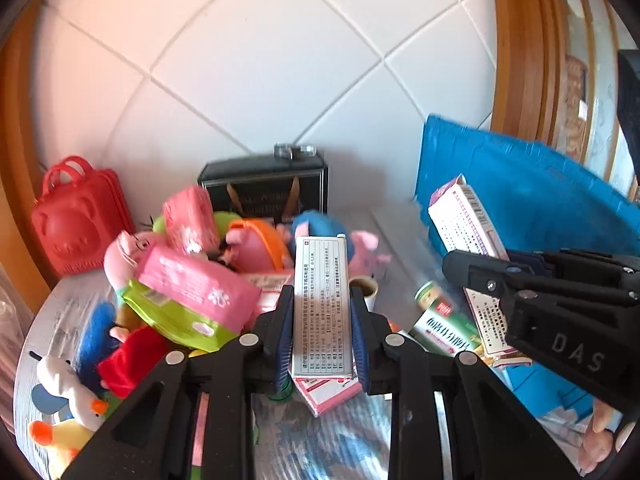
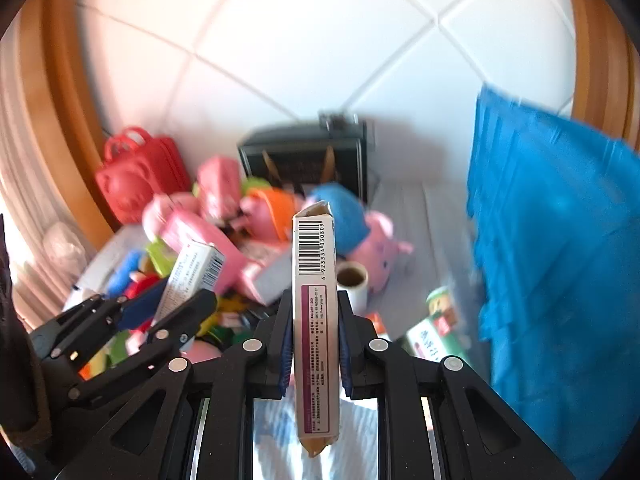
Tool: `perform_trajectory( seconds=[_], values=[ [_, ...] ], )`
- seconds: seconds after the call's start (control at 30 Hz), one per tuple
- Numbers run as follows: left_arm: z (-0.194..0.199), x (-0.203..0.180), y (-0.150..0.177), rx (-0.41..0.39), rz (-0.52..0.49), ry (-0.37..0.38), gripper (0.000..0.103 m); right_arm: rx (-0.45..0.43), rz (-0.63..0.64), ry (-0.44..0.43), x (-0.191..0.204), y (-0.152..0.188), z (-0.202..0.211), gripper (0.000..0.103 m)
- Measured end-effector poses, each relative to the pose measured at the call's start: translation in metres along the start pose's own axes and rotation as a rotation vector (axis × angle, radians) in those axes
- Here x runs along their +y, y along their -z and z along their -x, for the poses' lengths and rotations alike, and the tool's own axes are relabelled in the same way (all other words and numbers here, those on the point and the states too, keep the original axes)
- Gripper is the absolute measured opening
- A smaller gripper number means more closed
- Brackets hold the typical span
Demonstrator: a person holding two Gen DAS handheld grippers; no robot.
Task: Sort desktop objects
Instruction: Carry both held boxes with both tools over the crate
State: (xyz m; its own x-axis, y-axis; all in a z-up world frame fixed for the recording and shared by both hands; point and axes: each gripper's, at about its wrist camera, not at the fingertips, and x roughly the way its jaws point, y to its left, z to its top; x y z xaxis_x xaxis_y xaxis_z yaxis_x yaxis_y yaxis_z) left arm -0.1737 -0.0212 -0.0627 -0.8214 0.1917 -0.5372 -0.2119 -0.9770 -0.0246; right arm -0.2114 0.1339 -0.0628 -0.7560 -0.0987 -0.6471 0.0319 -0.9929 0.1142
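L wrist view: left hand-held gripper (image 1: 320,320) clenched on white-grey printed carton box (image 1: 322,304), held above cluttered tabletop (image 1: 400,220).
R wrist view: right hand-held gripper (image 2: 314,340) clenched on pink-striped barcode carton box (image 2: 314,320), edge-on, above pile w/ pink pig plush toy (image 2: 380,256).

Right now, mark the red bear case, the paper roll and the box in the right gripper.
red bear case (image 1: 76,224), left wrist view, on its embossed front face.
paper roll (image 2: 354,280), right wrist view, on its open top rim.
barcode box (image 2: 316,300), right wrist view, on its narrow side above the pads.
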Motion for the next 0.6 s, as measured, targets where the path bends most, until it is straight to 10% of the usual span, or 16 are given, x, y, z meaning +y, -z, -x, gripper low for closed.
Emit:
perform_trajectory(
  seconds=[0.3,0.6],
  values=[
    [0.061,-0.045,-0.031,-0.132,-0.027,0.03,0.025,-0.213,0.058,0.07,-0.005,-0.016,0.106,0.018],
    [0.065,-0.147,-0.106,-0.172,-0.065,0.124,0.025,-0.334,0.006,0.229,-0.102,-0.048,0.191,0.018]
  ],
)
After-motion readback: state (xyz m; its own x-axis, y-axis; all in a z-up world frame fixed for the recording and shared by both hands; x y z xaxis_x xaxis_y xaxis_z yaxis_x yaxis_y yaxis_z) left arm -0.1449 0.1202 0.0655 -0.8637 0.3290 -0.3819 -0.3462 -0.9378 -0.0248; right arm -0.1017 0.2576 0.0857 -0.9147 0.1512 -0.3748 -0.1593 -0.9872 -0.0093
